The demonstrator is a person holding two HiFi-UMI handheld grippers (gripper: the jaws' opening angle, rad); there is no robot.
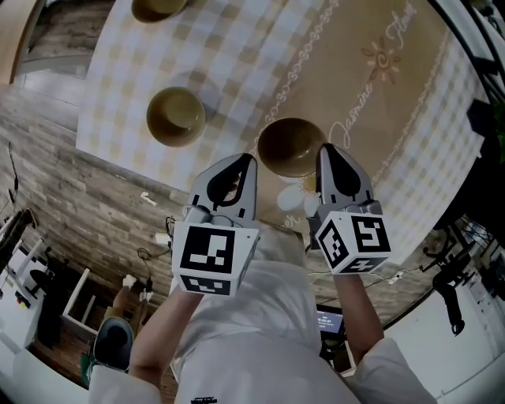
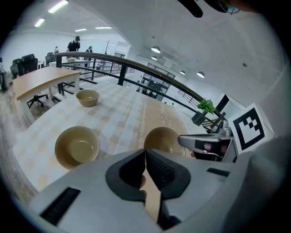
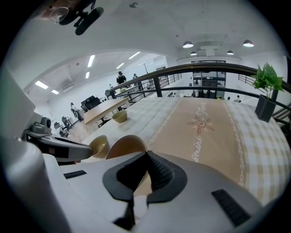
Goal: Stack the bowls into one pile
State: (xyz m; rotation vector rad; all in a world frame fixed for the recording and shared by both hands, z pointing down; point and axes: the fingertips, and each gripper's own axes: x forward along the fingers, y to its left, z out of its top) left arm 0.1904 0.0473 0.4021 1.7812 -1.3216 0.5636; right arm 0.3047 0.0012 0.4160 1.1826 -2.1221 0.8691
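Left gripper (image 1: 247, 160) jaws pressed together, nothing between. Right gripper (image 1: 326, 150) same, shut tight and empty. Both flank near bowl (image 1: 290, 147) on checked tablecloth (image 1: 237, 47). Middle bowl (image 1: 175, 116) apart on left, far bowl (image 1: 158, 6) beyond. Three bowls, none stacked.

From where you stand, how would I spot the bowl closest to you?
Find the long table with the checked cloth and the tan runner. Of the three bowls on it, yours is the nearest bowl, at the runner's edge just beyond the tips of the left gripper and right gripper. It looks darker brown than the middle bowl and far bowl, both on the checks.
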